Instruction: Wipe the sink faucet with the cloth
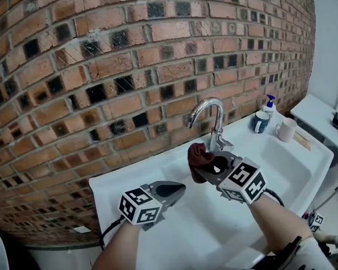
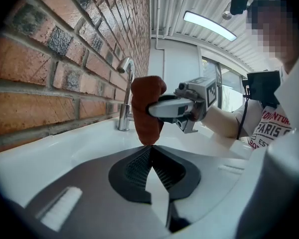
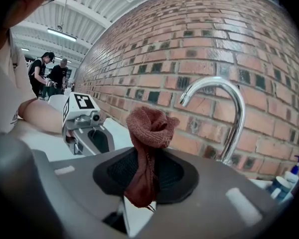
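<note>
A chrome gooseneck faucet point(image 1: 213, 122) rises at the back of the white sink point(image 1: 293, 173), against the brick wall. My right gripper point(image 1: 205, 165) is shut on a bunched reddish-brown cloth point(image 1: 198, 161), held left of and just in front of the faucet's base. In the right gripper view the cloth point(image 3: 148, 148) stands up between the jaws, with the faucet point(image 3: 230, 118) to its right. My left gripper point(image 1: 177, 190) hovers over the sink's left part, jaws shut and empty. From the left gripper view, the cloth point(image 2: 145, 111) hangs just beyond its tips point(image 2: 150, 148).
At the sink's right back corner stand a blue cup point(image 1: 260, 122), a soap pump bottle point(image 1: 268, 103) and a white mug point(image 1: 285, 130). A white counter point(image 1: 318, 117) lies further right. Two people point(image 3: 51, 73) stand far off in the right gripper view.
</note>
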Tool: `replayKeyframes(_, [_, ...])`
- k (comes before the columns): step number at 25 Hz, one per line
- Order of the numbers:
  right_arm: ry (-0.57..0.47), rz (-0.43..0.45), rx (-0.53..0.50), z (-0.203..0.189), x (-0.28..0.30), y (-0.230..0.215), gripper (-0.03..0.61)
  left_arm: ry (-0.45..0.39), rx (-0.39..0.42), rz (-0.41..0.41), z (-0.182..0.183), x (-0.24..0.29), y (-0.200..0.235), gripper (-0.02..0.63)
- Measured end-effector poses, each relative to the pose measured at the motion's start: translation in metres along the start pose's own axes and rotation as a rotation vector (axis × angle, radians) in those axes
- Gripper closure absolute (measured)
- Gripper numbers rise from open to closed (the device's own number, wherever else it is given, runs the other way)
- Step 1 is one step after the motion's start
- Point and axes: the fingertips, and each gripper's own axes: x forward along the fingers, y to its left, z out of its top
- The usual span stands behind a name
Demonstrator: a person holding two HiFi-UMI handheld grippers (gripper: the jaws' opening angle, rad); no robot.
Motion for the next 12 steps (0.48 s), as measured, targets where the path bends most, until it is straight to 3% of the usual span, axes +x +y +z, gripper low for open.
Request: replayKeyframes(12, [-0.086, -0.071, -0.159, 0.1, -0.006, -0.03, 0.485, 0.002, 0.0, -0.002, 0.0, -0.001, -0.001, 0.607])
